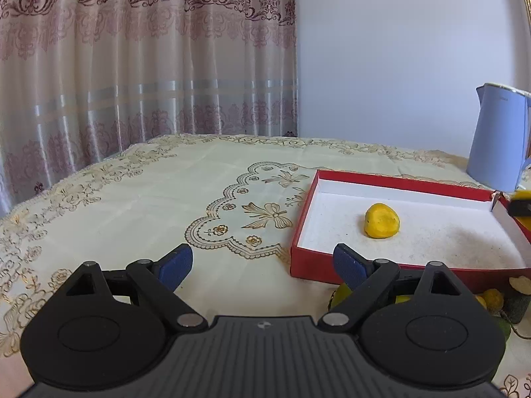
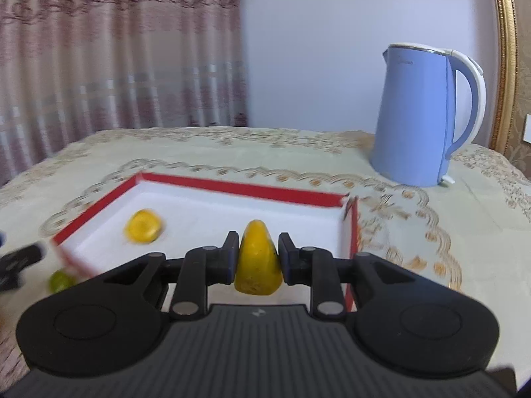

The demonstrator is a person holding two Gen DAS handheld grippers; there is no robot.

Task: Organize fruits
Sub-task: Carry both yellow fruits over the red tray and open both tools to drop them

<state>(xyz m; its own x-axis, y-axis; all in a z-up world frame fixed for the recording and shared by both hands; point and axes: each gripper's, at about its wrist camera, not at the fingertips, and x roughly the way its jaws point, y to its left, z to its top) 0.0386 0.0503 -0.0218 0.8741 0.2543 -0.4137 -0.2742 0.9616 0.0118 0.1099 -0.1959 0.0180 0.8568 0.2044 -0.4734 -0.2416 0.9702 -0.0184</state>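
Observation:
A red box with a white inside (image 1: 391, 181) (image 2: 232, 187) lies on the table. One yellow fruit (image 1: 381, 221) (image 2: 143, 226) rests inside it. My left gripper (image 1: 264, 267) stands open with nothing between its blue pads, just off the box's near left corner. My right gripper (image 2: 258, 257) is shut on a second yellow fruit (image 2: 258, 260), held above the box's near side. A green fruit (image 2: 60, 281) lies on the cloth outside the box's left corner. More yellow and green fruits (image 1: 493, 298) show partly behind the left gripper's right finger.
A light blue electric kettle (image 2: 421, 116) (image 1: 499, 139) stands behind the box at the right. An embroidered cream tablecloth (image 1: 166, 192) covers the table. A patterned curtain (image 1: 132, 49) hangs behind, and a gold frame (image 2: 506, 49) is at the far right.

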